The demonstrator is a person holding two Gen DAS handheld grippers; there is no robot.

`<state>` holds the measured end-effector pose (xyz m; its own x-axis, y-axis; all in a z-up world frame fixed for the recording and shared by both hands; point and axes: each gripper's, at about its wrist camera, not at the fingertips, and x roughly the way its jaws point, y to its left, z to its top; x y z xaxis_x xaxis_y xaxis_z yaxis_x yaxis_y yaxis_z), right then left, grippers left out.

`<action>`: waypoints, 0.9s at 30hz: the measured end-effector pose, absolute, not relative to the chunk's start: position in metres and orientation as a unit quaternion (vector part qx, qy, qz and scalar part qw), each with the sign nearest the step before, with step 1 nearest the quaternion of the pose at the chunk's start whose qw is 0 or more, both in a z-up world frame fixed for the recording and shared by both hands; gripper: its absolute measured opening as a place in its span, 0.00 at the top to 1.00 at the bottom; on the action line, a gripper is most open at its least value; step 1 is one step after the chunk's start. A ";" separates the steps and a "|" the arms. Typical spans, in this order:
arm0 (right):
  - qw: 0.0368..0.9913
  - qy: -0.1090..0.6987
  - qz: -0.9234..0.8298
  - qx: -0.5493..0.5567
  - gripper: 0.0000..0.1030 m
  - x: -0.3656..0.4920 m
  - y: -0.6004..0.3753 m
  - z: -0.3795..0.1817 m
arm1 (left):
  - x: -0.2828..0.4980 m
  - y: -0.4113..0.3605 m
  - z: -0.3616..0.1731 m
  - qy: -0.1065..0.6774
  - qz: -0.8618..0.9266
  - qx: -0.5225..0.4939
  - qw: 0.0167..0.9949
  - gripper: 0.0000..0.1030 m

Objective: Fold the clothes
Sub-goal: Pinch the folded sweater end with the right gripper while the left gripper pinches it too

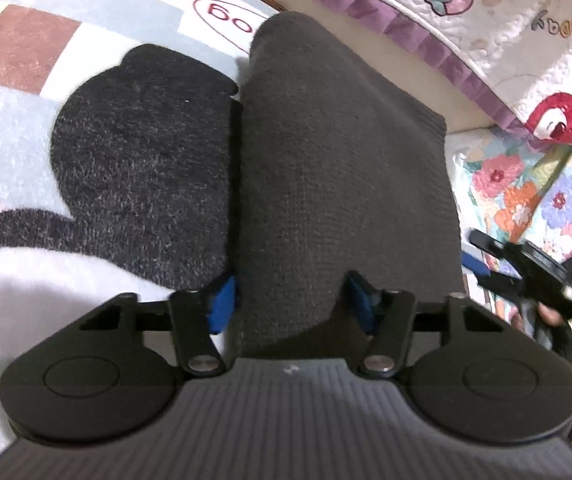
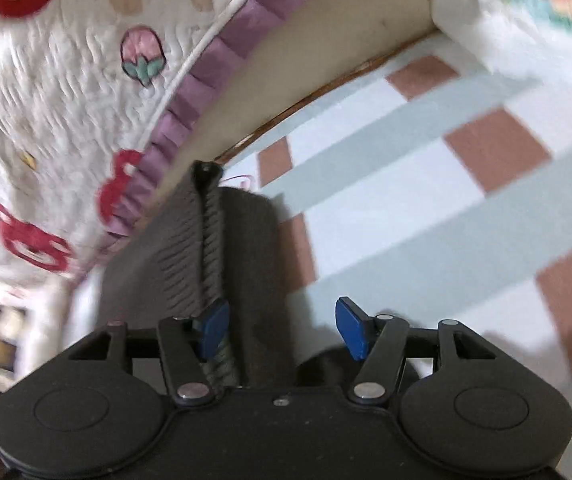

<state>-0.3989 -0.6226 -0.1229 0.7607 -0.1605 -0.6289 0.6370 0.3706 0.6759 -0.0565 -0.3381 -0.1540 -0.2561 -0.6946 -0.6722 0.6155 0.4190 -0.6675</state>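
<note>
Lying flat, sweater (image 1: 326,168) nears quilt (image 1: 486,20); rug (image 1: 14,128) free leftward. Left tongs (image 1: 290,300), right tongs (image 2: 282,322) wide open, straddling sweater, gripping nothing.

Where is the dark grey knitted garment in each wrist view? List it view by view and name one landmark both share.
Left wrist view: the dark grey knitted garment fills the centre, running up from between the open left gripper fingers.
Right wrist view: it lies at lower centre-left, its ribbed edge by the right gripper left finger.
Shared landmark: the purple ruffle trim of the white quilt.
</note>
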 end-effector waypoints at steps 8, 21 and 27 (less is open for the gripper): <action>0.785 0.321 -0.189 0.495 0.36 -0.382 -0.596 -0.140 | -0.054 -0.339 -0.155 0.585 -0.539 -0.048 0.604 0.58; 0.845 0.328 -0.169 0.388 0.61 -0.320 -0.568 -0.130 | -0.044 -0.337 -0.164 0.591 -0.553 -0.090 0.580 0.63; 0.887 0.323 -0.182 0.275 0.65 -0.299 -0.521 -0.078 | -0.041 -0.338 -0.162 0.596 -0.554 -0.095 0.574 0.68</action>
